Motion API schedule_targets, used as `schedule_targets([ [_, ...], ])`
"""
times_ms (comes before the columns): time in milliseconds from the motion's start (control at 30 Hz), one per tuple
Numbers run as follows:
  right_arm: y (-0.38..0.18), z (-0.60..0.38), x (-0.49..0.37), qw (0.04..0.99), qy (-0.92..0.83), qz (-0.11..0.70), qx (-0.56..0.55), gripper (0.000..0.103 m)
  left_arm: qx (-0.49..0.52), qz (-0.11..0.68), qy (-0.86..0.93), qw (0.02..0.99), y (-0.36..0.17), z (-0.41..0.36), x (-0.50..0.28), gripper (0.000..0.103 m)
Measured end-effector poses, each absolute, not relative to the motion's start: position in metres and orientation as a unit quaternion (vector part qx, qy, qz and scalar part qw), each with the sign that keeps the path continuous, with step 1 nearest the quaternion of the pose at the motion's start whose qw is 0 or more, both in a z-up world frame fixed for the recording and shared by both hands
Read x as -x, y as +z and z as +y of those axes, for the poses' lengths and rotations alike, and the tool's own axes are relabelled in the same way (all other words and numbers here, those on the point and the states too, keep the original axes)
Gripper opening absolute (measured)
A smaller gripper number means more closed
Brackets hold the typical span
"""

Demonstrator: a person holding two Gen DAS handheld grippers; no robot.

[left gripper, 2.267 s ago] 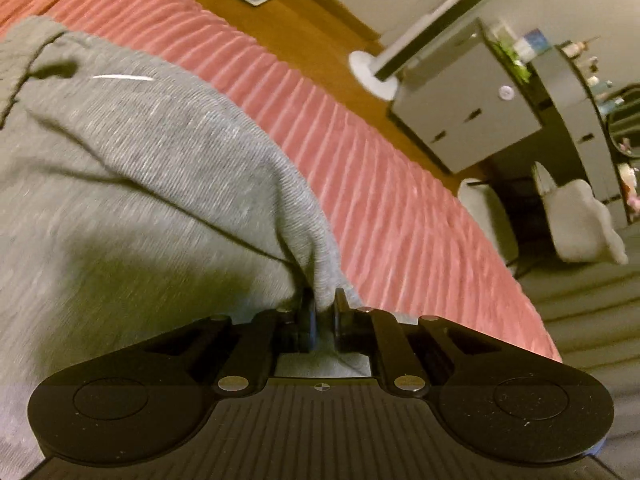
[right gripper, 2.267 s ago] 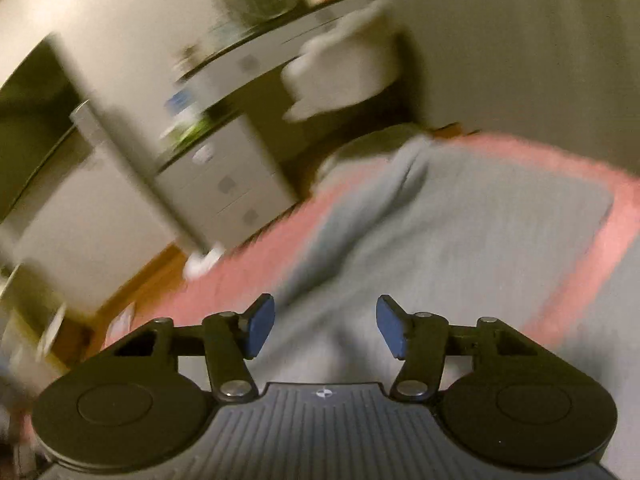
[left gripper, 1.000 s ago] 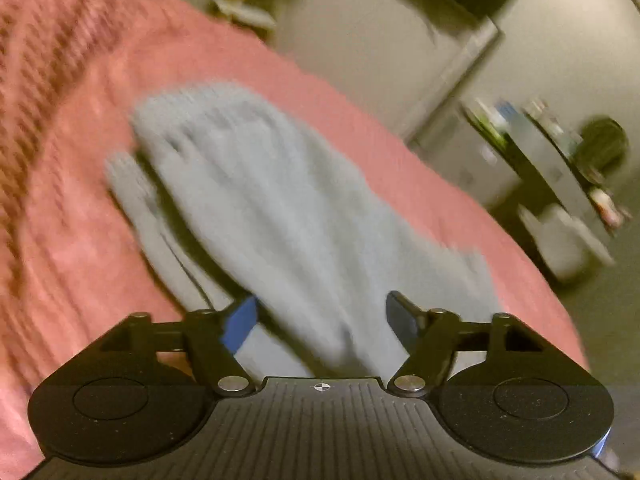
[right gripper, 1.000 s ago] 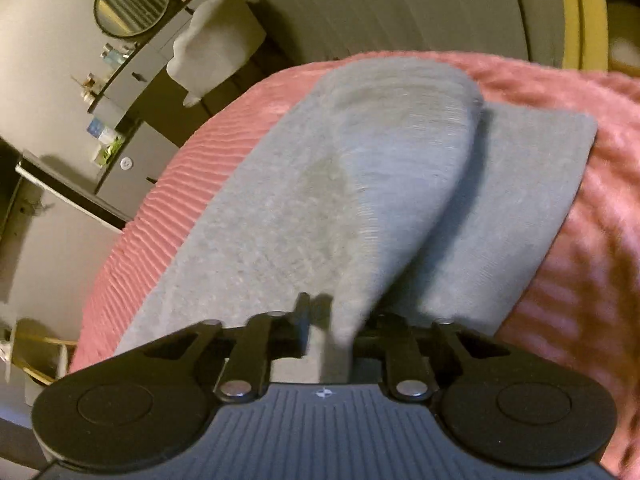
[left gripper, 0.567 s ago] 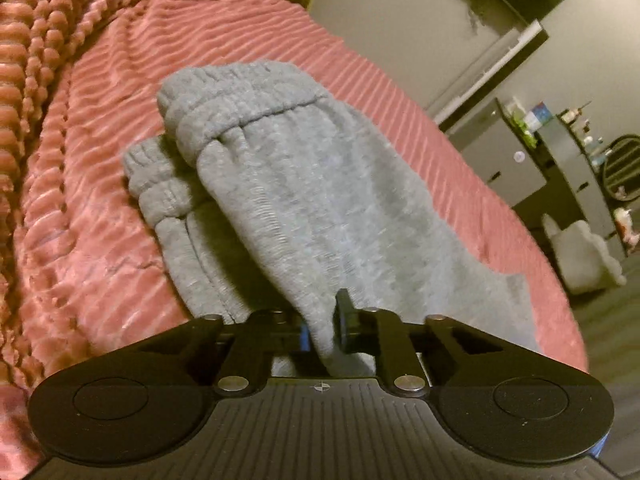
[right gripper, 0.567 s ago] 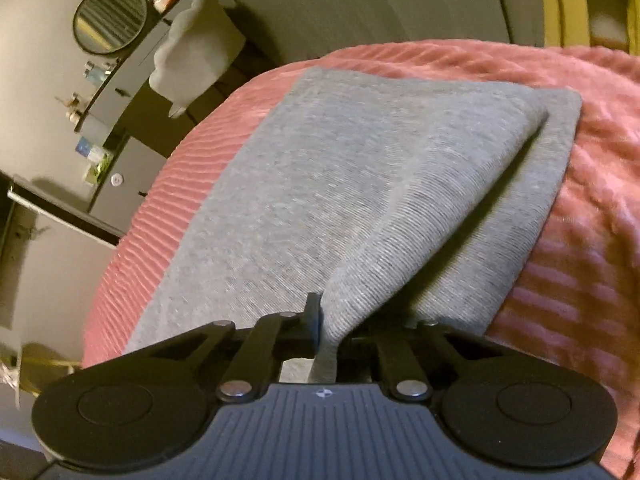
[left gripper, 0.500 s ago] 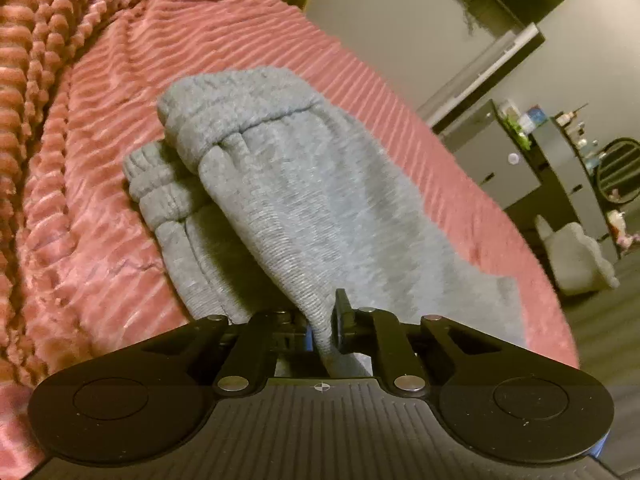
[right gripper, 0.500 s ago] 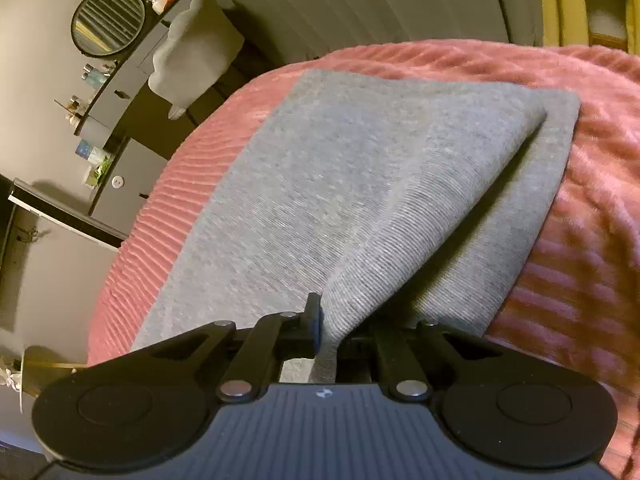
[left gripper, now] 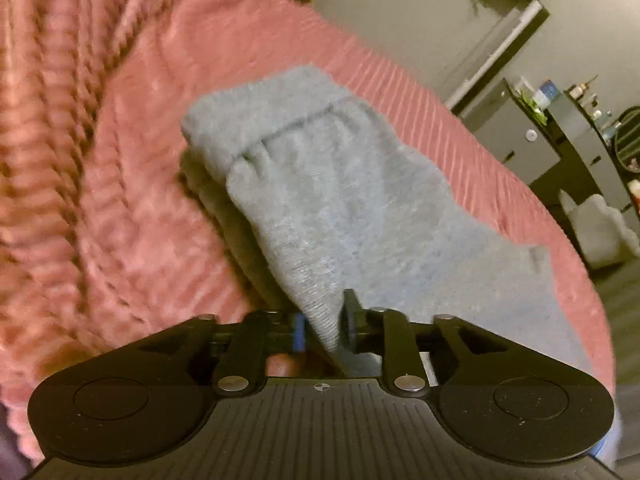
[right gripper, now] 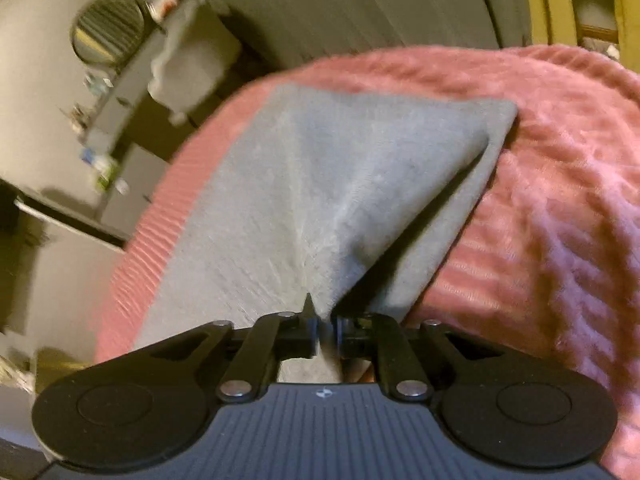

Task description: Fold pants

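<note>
Grey sweatpants (left gripper: 344, 200) lie on a pink ribbed blanket (left gripper: 112, 184), the elastic waistband at the far end in the left wrist view. My left gripper (left gripper: 322, 326) is shut on a lifted fold of the grey fabric near its near edge. In the right wrist view the pants (right gripper: 320, 184) lie folded over in layers, and my right gripper (right gripper: 326, 328) is shut on a raised tent of the top layer. Both frames are motion-blurred.
The blanket (right gripper: 560, 208) covers a bed whose edge drops off past the pants. Grey drawer cabinets (left gripper: 520, 148), a white chair (left gripper: 600, 228) and a round mirror (right gripper: 106, 34) stand beyond it on the floor.
Both grippers, open earlier, closed on the pants. Since half a second ago both have lifted and shifted with the fabric held, pulling the top layer up into a tent.
</note>
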State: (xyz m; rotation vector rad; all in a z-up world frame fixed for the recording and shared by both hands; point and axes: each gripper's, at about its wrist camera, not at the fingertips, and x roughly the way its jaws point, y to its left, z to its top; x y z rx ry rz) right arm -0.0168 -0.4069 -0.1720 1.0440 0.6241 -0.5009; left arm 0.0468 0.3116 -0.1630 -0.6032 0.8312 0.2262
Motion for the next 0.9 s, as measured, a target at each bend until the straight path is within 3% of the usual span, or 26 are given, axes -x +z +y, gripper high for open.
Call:
schedule_targets([
  [100, -0.166, -0.418, 0.025, 0.796, -0.247, 0.268, -0.483, 0.033, 0.234, 0.374, 0.139, 0.887, -0.143, 0.301, -0.039, 0.048],
  [367, -0.170, -0.451, 0.028, 0.785, -0.279, 0.238, -0.499, 0.033, 0.203, 0.326, 0.106, 0.917, -0.108, 0.243, -0.007, 0.080],
  [400, -0.174, -0.453, 0.025, 0.781, -0.282, 0.245, -0.500, 0.028, 0.200, 0.325, 0.087, 0.920, -0.105, 0.228, -0.008, 0.085],
  [467, -0.183, -0.457, 0.020, 0.770, -0.279, 0.262, -0.510, 0.015, 0.193, 0.331, 0.039, 0.923, -0.105, 0.196, -0.013, 0.087],
  [567, -0.181, -0.456, 0.016, 0.773, -0.279, 0.258, -0.508, 0.004, 0.177, 0.329, -0.007, 0.928, -0.108, 0.151, -0.025, 0.088],
  [733, -0.144, -0.445, 0.028, 0.830, -0.305, 0.205, -0.418, 0.003, 0.156, 0.307, -0.006, 0.939, -0.128, 0.101, -0.041, 0.090],
  [900, -0.169, -0.465, 0.025, 0.797, -0.376, 0.286, -0.375, 0.010, 0.119, 0.335, 0.031, 0.934, -0.165, 0.086, -0.039, 0.090],
])
